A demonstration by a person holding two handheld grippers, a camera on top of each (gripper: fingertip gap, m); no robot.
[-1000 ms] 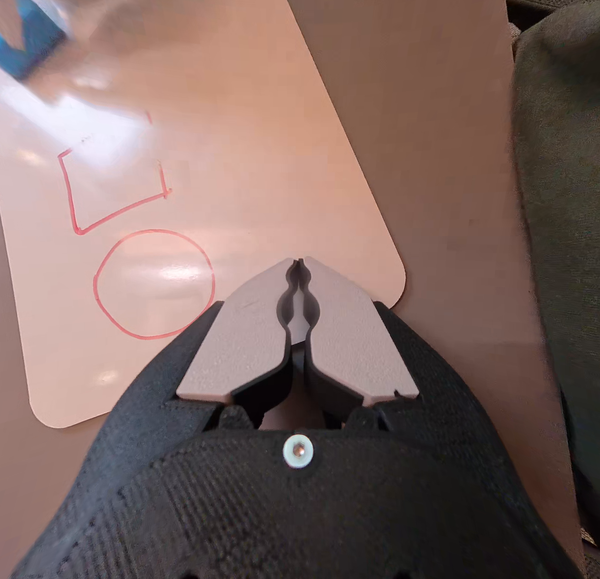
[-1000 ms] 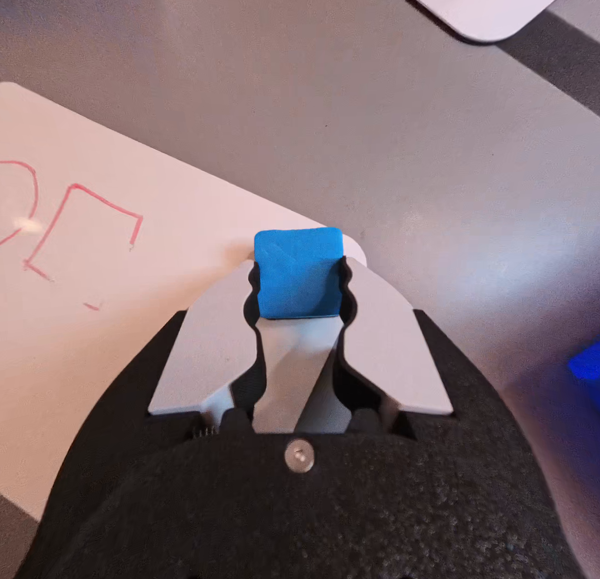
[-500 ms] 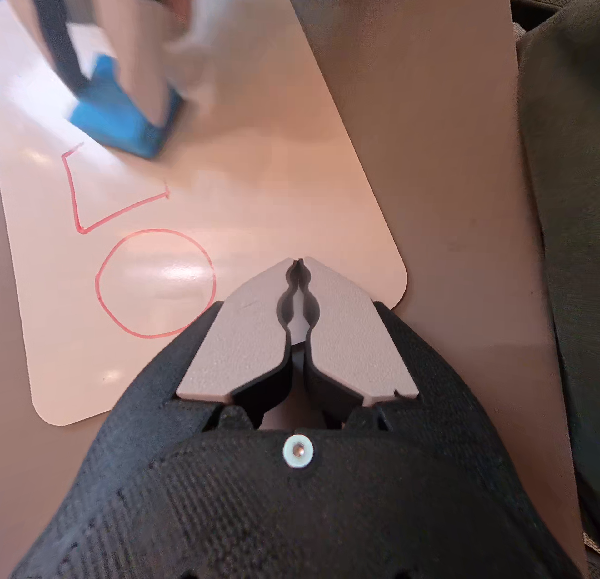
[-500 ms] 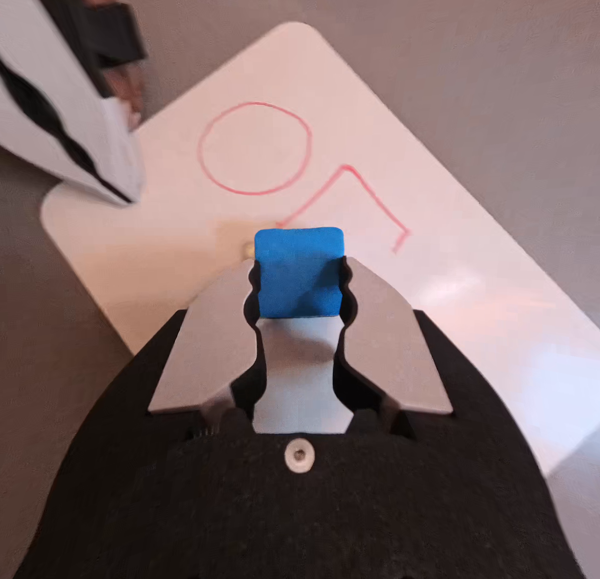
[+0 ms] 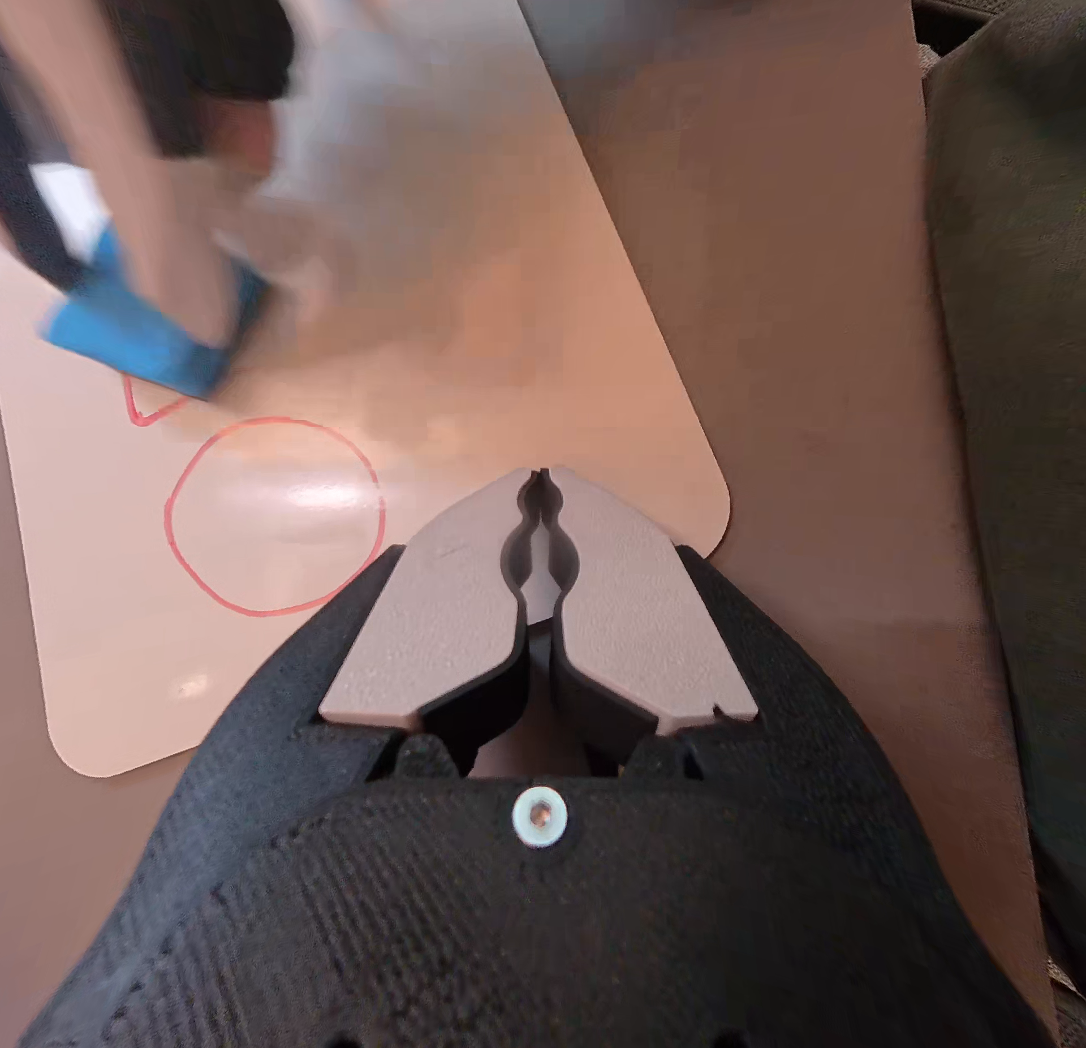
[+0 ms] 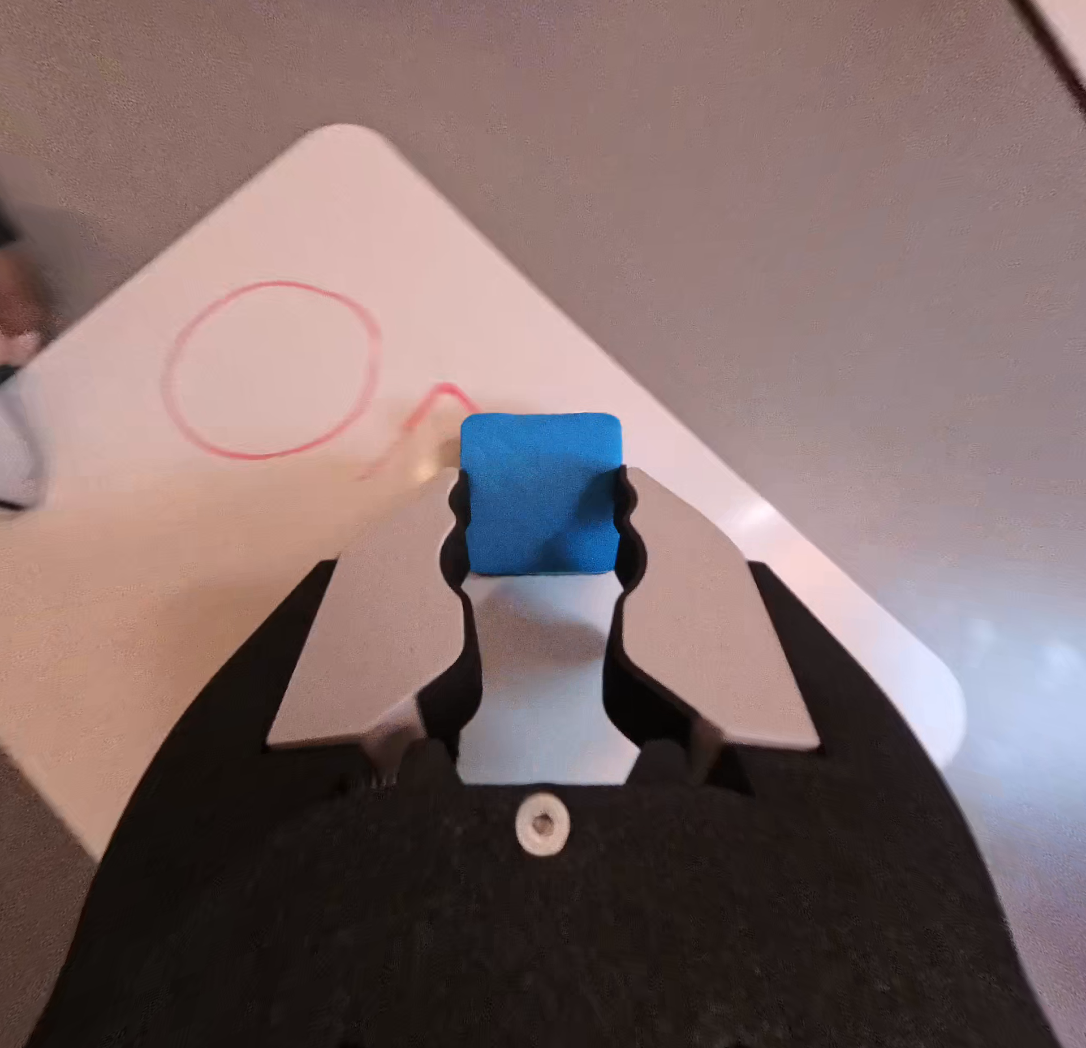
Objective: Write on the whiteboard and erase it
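Observation:
A small whiteboard lies flat on the table; it also shows in the right wrist view. On it is a red circle, also in the right wrist view, and a short remnant of a red square beside it. My right gripper is shut on a blue eraser block and presses it on the board over the square's remnant. In the left wrist view that eraser is blurred. My left gripper is shut and empty, resting on the board's near right corner.
The table is brown-grey. A dark green cushioned seat runs along the right edge in the left wrist view. A corner of another white board shows at the top right of the right wrist view.
The right gripper has swept the eraser down across the red square toward the circle, wiping most of it away. The left gripper has stayed still.

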